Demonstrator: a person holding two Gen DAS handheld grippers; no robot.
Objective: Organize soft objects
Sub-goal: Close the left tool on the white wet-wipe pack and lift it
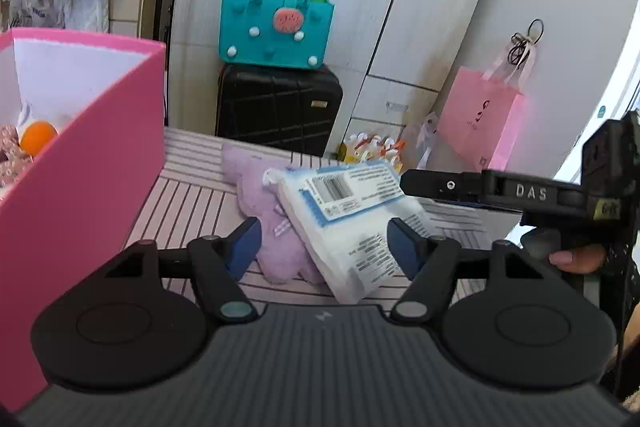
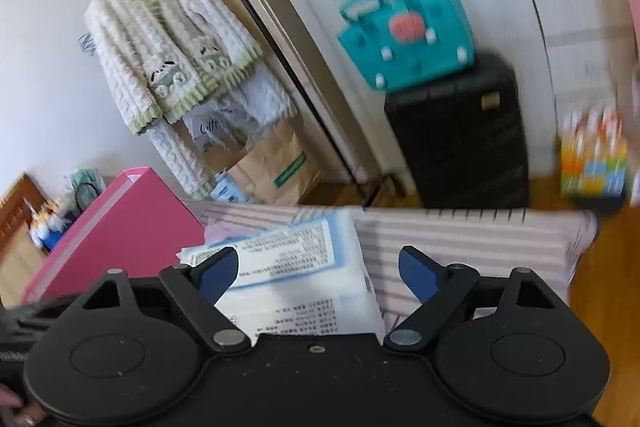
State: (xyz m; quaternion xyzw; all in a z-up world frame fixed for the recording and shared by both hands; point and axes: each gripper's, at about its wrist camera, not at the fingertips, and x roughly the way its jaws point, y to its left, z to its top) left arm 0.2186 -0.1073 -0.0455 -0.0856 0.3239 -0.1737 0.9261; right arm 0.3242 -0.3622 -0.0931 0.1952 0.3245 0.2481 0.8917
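Note:
A purple plush toy (image 1: 276, 227) lies on the striped bed cover (image 1: 188, 203), with a white soft pack with a blue label (image 1: 352, 223) leaning over it. My left gripper (image 1: 324, 245) is open just above them, its blue pads either side of both. The right wrist view shows the same pack (image 2: 304, 267) between the fingers of my open right gripper (image 2: 320, 267); the left pad is at its edge, the right pad stands apart. One finger of the right gripper (image 1: 440, 185) reaches in over the pack from the right. A pink box (image 1: 80, 167) at the left holds an orange ball (image 1: 38, 137) and floral fabric.
Beyond the bed's far edge a teal bag (image 1: 276, 27) sits on a black suitcase (image 1: 280, 111) against white wardrobe doors. A pink paper bag (image 1: 480, 123) hangs at the right. A person's hand (image 1: 572, 259) holds the right gripper. Wooden floor (image 2: 600, 287) lies right of the bed.

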